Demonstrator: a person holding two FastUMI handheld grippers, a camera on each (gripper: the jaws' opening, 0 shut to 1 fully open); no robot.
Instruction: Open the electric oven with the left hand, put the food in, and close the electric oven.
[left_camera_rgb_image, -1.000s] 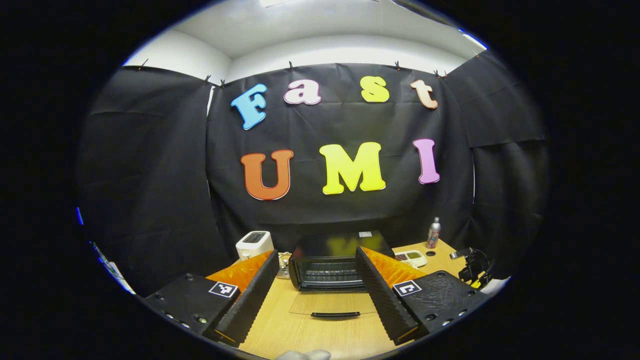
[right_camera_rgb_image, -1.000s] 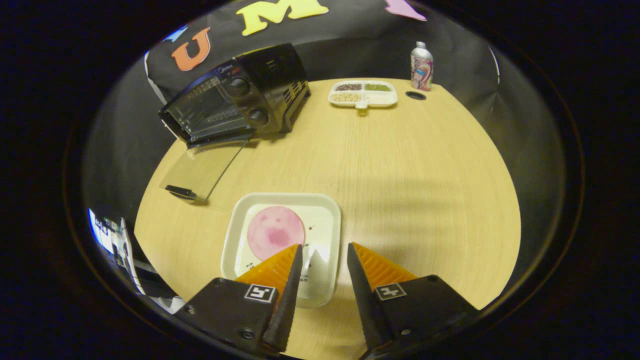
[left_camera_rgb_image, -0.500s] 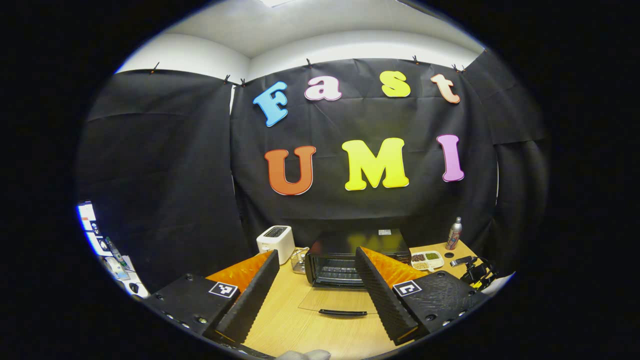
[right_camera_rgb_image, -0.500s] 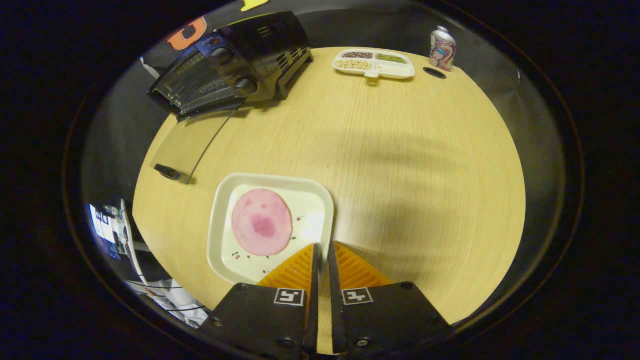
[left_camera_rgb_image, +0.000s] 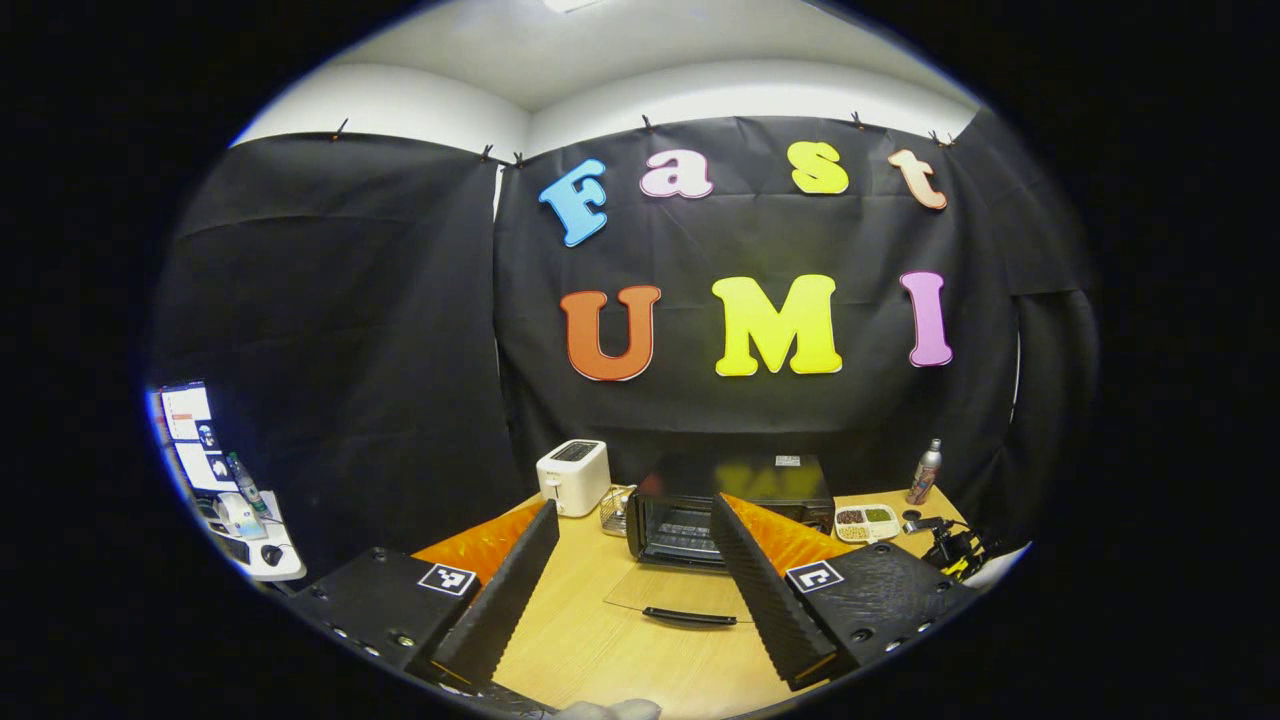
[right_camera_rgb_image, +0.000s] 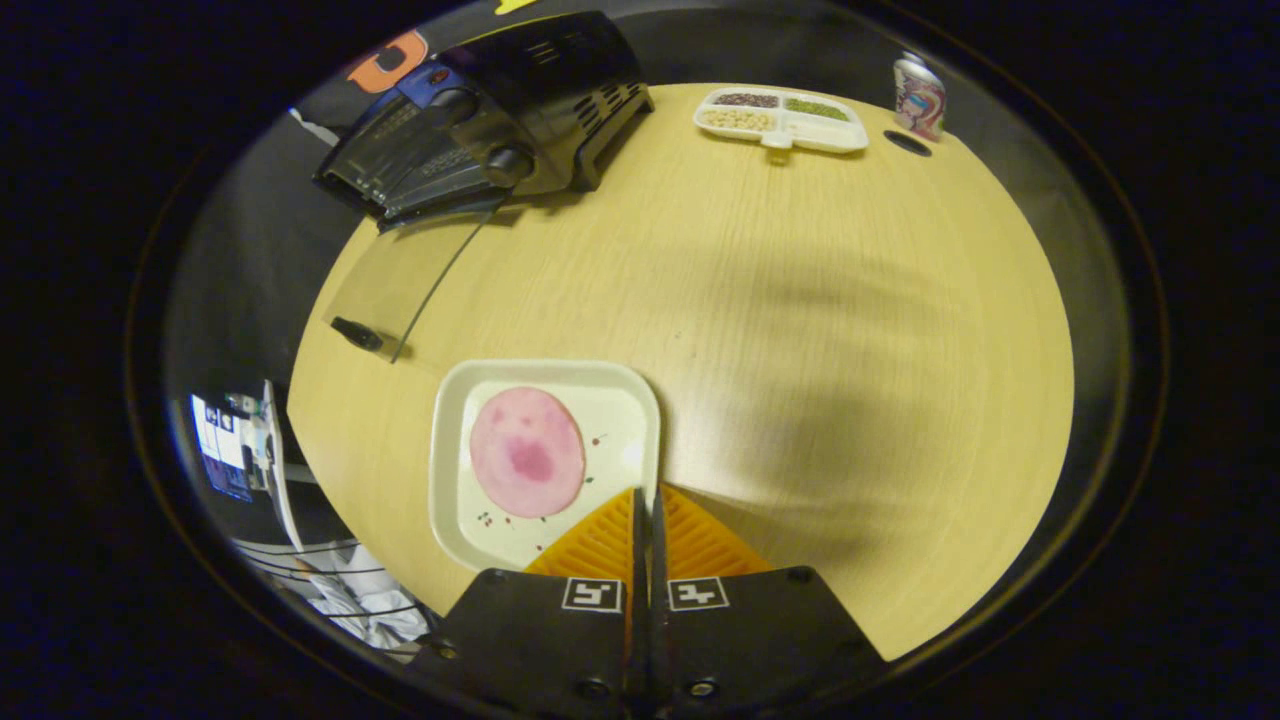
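Pinching the white plate's (right_camera_rgb_image: 448, 470) near-right rim, the right gripper (right_camera_rgb_image: 645, 520) holds its pink ham slice (right_camera_rgb_image: 527, 452) while the open oven (right_camera_rgb_image: 490, 110) sits at eleven o'clock; the left gripper (left_camera_rgb_image: 632, 545) gapes empty.

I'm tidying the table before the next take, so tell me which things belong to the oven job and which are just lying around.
Belongs to the job:
- electric oven, door open and lying flat
- white plate with the pink food slice
- right tongs, shut on the plate's rim
- left tongs, open

Just lying about:
- toaster
- divided snack tray
- can
- wire basket
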